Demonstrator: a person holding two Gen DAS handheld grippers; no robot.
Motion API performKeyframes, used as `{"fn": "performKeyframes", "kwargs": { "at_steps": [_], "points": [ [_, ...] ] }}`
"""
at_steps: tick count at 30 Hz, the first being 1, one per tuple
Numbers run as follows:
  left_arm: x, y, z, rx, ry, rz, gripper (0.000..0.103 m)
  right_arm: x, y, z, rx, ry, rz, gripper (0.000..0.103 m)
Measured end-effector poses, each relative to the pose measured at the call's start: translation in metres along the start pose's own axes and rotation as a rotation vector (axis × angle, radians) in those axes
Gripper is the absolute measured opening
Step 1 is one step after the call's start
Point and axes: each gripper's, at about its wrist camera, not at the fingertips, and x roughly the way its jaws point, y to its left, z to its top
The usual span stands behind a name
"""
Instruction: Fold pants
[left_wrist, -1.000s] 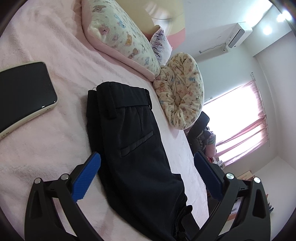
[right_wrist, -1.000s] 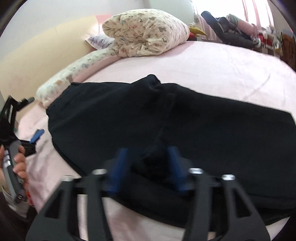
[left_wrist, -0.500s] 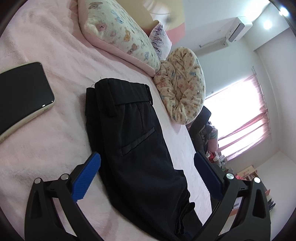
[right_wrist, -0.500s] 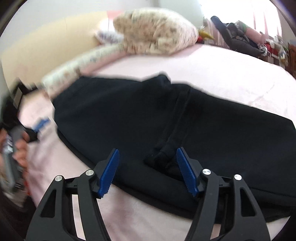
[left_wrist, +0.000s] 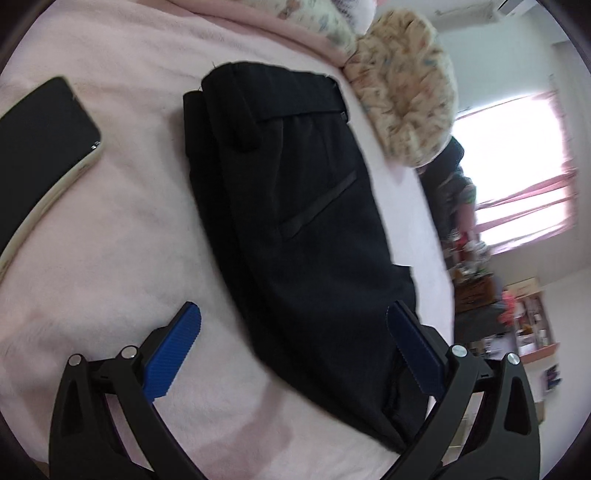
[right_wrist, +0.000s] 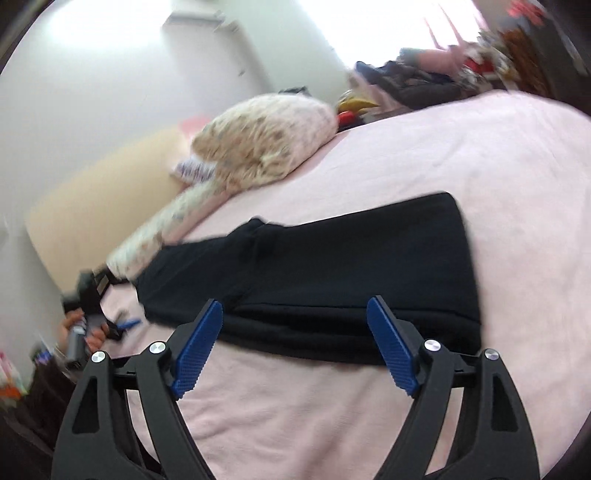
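both grippers (left_wrist: 293, 325) (right_wrist: 295, 325) have black triangular arms, silver screws and ribbed blue jaws.

pants (left_wrist: 295, 221) | black | folded lengthwise | flat on pink bed, waistband toward pillows

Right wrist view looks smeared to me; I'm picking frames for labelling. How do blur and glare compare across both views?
Right wrist view: heavy motion blur on the pillow and clutter, the window blown out, pants soft-edged. Left wrist view: milder blur, pants pocket readable, window overexposed, fisheye bending the phone.
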Motion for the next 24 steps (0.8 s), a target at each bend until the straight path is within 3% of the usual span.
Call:
{"fn": "performKeyframes", "kwargs": {
  "at_steps": [3, 10, 14, 18, 24],
  "points": [
    [0.014, -0.007, 0.013, -0.021, 0.060, 0.045, 0.101, 0.000, -0.013, 0.003, 0.064, -0.001, 0.041, 0.083],
    [0.040, -0.006, 0.039, -0.100, 0.155, 0.024, 0.101, -0.002, -0.007, 0.002, 0.044, -0.008, 0.082, 0.084],
    [0.038, -0.004, 0.050, -0.116, 0.136, -0.080, 0.101, 0.002, -0.003, 0.000, 0.035, 0.005, 0.089, 0.084],
    [0.028, -0.002, 0.051, -0.096, 0.054, -0.187, 0.099, 0.003, -0.003, -0.002, 0.040, 0.011, 0.085, 0.085],
    [0.038, -0.006, 0.048, -0.057, 0.013, -0.105, 0.085, 0.008, -0.003, -0.004, 0.049, 0.030, 0.081, 0.085]
  ]
}}
